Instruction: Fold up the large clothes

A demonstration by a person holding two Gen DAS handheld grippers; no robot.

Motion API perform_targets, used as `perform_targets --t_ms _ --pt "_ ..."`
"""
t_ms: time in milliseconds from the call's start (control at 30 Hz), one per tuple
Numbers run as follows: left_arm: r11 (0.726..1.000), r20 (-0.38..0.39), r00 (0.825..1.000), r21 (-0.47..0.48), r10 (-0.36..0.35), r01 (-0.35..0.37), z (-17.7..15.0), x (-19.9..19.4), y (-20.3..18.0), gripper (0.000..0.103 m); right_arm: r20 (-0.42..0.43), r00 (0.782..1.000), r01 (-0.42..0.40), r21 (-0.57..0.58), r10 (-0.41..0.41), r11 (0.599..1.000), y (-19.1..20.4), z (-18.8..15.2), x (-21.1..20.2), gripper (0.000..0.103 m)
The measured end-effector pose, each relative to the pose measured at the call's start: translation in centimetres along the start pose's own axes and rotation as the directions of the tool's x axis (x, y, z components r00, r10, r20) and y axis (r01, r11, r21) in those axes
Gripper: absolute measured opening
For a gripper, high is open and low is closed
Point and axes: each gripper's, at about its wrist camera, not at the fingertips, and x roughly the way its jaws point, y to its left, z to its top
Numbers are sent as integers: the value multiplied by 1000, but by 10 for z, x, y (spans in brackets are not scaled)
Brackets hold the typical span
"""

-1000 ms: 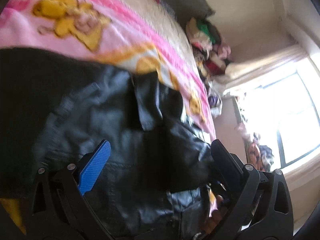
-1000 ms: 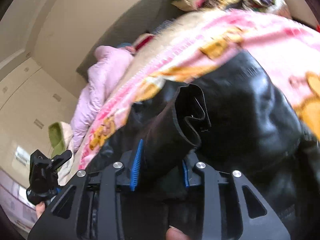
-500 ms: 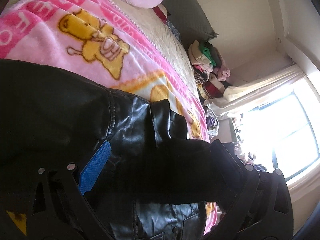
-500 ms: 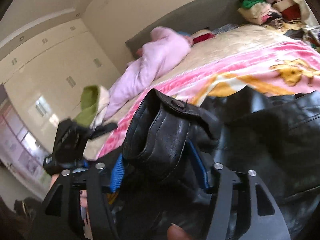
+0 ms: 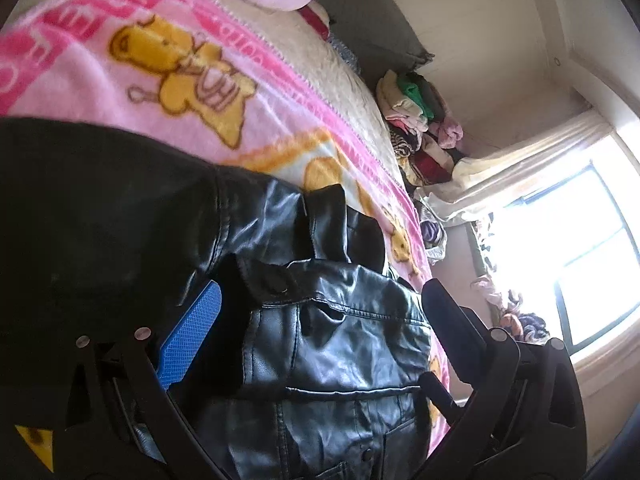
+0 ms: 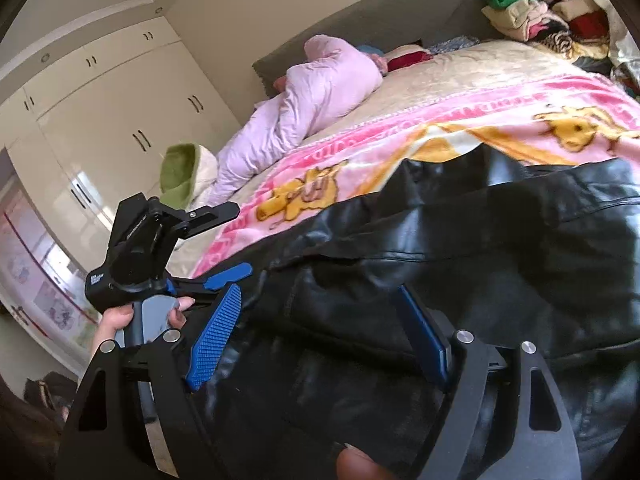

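Now, from the left wrist camera, the left gripper [image 5: 320, 312] hovers low over a black leather jacket [image 5: 328, 344] spread on a pink cartoon blanket [image 5: 132, 76]. Its fingers stand wide apart, one with a blue pad [image 5: 190, 338] at the left and a black one at the right, and a folded cuff with a snap button lies between them without being pinched. The jacket fills the lower half of the view and hides most of the blanket beneath it. Beyond the blanket runs a cream bedspread [image 5: 320, 80], then a dark headboard [image 5: 376, 28]. A pile of folded clothes [image 5: 416, 120] is stacked at the far corner of the bed, beside a bright window [image 5: 580, 272] with a pale curtain.

From the right wrist camera, the right gripper [image 6: 320, 332] is also spread open above the same jacket [image 6: 480, 272], both blue pads clear of the leather; nothing is held. The jacket covers the near side of the bed, lying on the blanket [image 6: 460, 120]. At the left, a hand [image 6: 120, 320] grips the handle of the left gripper [image 6: 236, 272], whose blue-tipped fingers point toward the jacket's edge with a gap between them. A lilac quilted garment [image 6: 312, 104] lies bunched along the far side of the bed near the headboard [image 6: 360, 28], and a green-lined item [image 6: 180, 172] sits at the bed's edge. White wardrobe doors [image 6: 100, 112] line the wall behind, and the clothes pile [image 6: 536, 12] sits at the top right corner.
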Motion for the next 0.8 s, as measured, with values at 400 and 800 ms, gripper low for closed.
perform_targets --t_ms 400,800 --pt "992 -24 993 48 118 -116 -12 37 -9 85 98 977 187 18 -188 982 -34 -15 -58 78" --pt "992 -16 997 93 81 -80 -17 44 -10 16 120 922 359 89 -368 929 -84 0 -88 78"
